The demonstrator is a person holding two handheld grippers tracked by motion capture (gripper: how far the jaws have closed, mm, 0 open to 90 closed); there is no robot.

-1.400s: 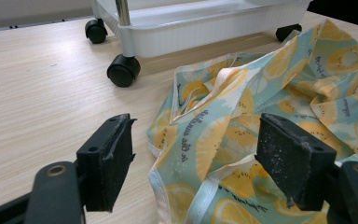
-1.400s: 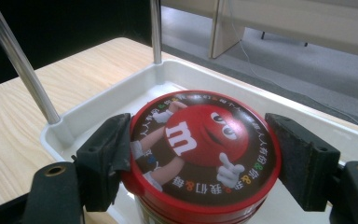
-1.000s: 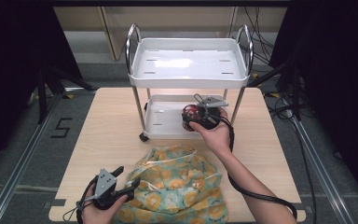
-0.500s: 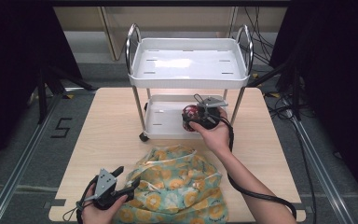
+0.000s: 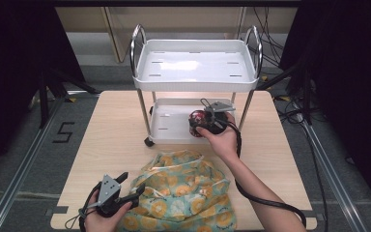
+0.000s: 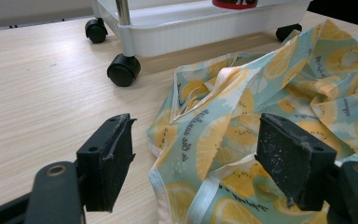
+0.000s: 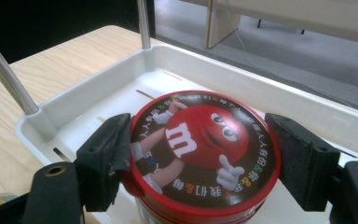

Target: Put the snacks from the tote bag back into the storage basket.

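White "m" on red jar lid [image 7: 200,149]; "5" on floor [image 5: 63,132].

jaws apart over lemon-print bag [image 6: 261,102] (crumpled); white cart [image 6: 191,23] behind.

Overhead camera looks forward and down at the table [image 5: 125,145]; both gripper cameras sit low, sharing the cart [image 5: 195,72].

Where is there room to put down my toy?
The cart's top tray is bare. So is the table left of the cart's wheels. The front is crowded by the lemon-print bag, and the lower tray holds the red-lidded can.
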